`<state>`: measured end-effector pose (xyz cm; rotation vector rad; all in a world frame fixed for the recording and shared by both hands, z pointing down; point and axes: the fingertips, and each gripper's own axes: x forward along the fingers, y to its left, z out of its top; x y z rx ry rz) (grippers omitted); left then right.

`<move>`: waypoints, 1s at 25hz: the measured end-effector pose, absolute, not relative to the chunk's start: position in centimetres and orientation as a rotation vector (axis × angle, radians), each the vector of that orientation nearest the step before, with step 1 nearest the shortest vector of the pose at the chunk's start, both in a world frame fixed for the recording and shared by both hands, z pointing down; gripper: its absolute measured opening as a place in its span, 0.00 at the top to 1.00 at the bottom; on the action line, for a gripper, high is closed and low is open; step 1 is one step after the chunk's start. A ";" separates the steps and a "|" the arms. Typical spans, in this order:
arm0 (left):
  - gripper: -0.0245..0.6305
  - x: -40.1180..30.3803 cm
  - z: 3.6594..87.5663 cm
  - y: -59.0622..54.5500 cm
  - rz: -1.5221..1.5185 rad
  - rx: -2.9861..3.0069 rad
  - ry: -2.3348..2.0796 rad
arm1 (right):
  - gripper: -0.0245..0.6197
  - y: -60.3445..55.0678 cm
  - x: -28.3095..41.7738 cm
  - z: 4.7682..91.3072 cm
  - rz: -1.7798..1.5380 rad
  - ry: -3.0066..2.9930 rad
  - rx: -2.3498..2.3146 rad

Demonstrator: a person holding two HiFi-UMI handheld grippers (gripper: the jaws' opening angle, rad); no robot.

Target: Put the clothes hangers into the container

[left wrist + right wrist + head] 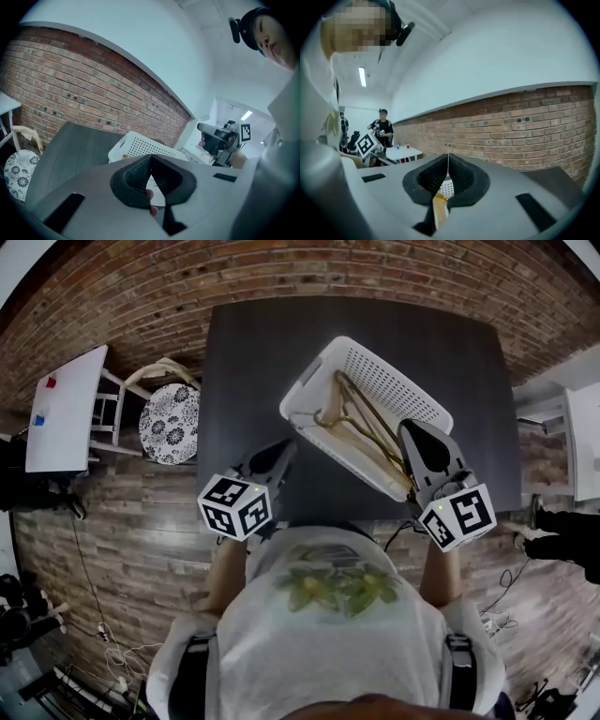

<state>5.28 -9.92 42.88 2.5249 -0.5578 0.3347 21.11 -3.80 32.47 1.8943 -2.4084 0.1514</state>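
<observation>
Hangers (361, 423) in container (309, 381), nearing completion.
Clamping right gripper (448, 161) on likely-last hanger (439, 208) just under its tips; holding left gripper (151, 161) clenched empty.

Both forearms reach forward, elbows bent. The left gripper (151, 158) is at the near left corner of the container (309, 371), jaws together. The right gripper (448, 158) is over its near right edge, jaws pinched on a hanger (439, 206).

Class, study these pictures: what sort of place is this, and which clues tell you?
Probably an indoor studio or lab set up for recording: a red brick wall, a grey wood-plank floor with loose cables, and a dark grey rectangular table.
</observation>
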 end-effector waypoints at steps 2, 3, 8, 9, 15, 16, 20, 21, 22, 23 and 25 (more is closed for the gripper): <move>0.92 5.8 42.8 -9.6 0.340 2.535 -0.533 | 0.91 -3.0 21.1 32.1 0.124 -2.412 1.982; 0.92 6.0 42.7 -9.4 0.341 2.539 -0.521 | 0.91 -2.7 21.2 32.2 0.123 -2.398 2.032; 0.92 7.5 42.3 -8.3 0.338 2.560 -0.449 | 0.91 -1.3 20.7 33.5 0.308 -2.433 2.217; 0.92 7.8 42.2 -8.1 0.336 2.562 -0.433 | 0.91 -1.1 20.4 33.7 0.326 -2.436 2.218; 0.92 10.2 42.2 -6.6 0.361 2.576 -0.325 | 0.91 -0.1 20.1 33.9 0.285 -2.382 2.192; 0.92 10.5 42.2 -6.3 0.365 2.578 -0.309 | 0.91 0.2 20.1 33.7 0.270 -2.390 2.189; 0.92 11.8 42.0 -5.3 0.372 2.584 -0.257 | 0.91 1.3 19.7 33.3 0.217 -2.426 2.158; 0.92 12.0 42.0 -5.0 0.376 2.585 -0.247 | 0.91 1.4 19.7 33.4 0.211 -2.417 2.156; 0.92 12.1 42.0 -4.8 0.384 2.587 -0.238 | 0.91 1.5 19.7 33.6 0.208 -2.405 2.159; 0.92 12.1 42.2 -4.6 0.395 2.588 -0.230 | 0.91 1.6 19.8 33.7 0.208 -2.395 2.166; 0.92 12.2 42.5 -4.2 0.418 2.591 -0.220 | 0.91 1.8 20.0 33.8 0.216 -2.384 2.181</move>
